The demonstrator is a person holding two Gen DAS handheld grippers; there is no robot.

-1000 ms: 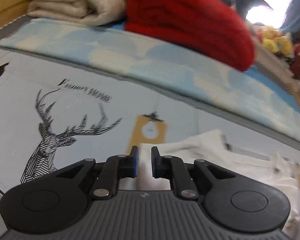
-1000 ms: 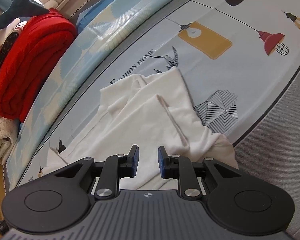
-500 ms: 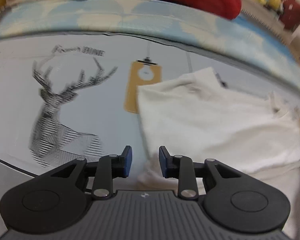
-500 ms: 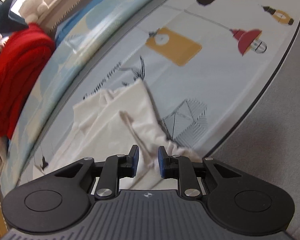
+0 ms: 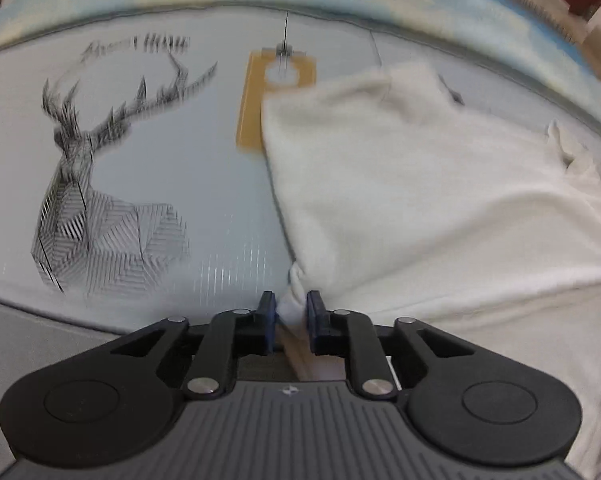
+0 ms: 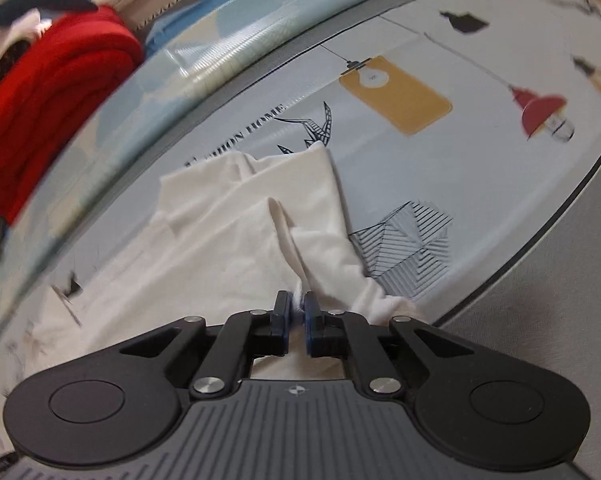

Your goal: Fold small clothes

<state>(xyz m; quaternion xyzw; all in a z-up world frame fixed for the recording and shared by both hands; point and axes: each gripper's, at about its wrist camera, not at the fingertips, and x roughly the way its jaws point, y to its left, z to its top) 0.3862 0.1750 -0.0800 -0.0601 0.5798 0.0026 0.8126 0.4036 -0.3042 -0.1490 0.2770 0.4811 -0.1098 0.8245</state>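
Observation:
A small white garment (image 5: pixel 420 200) lies crumpled on a printed sheet (image 5: pixel 204 184). In the left wrist view my left gripper (image 5: pixel 291 308) points steeply down at the garment's near left corner. Its jaws are closing, and the bunched corner sits pinched between the blue pads. In the right wrist view the same white garment (image 6: pixel 228 240) spreads ahead. My right gripper (image 6: pixel 296 306) has its jaws closing on a raised ridge of cloth at the near right edge, with the pads almost together and the fabric squeezed between them.
The sheet carries a deer print (image 5: pixel 92 200) left of the garment and a yellow lamp print (image 6: pixel 396 96) beyond it. A folded red blanket (image 6: pixel 40 100) lies at the far left. A grey border (image 6: pixel 540 340) runs along the near right.
Both grippers sank onto the garment's near edge. The left jaws widened, then narrowed around the corner. The right jaws closed on a fold, which now stands up as a ridge.

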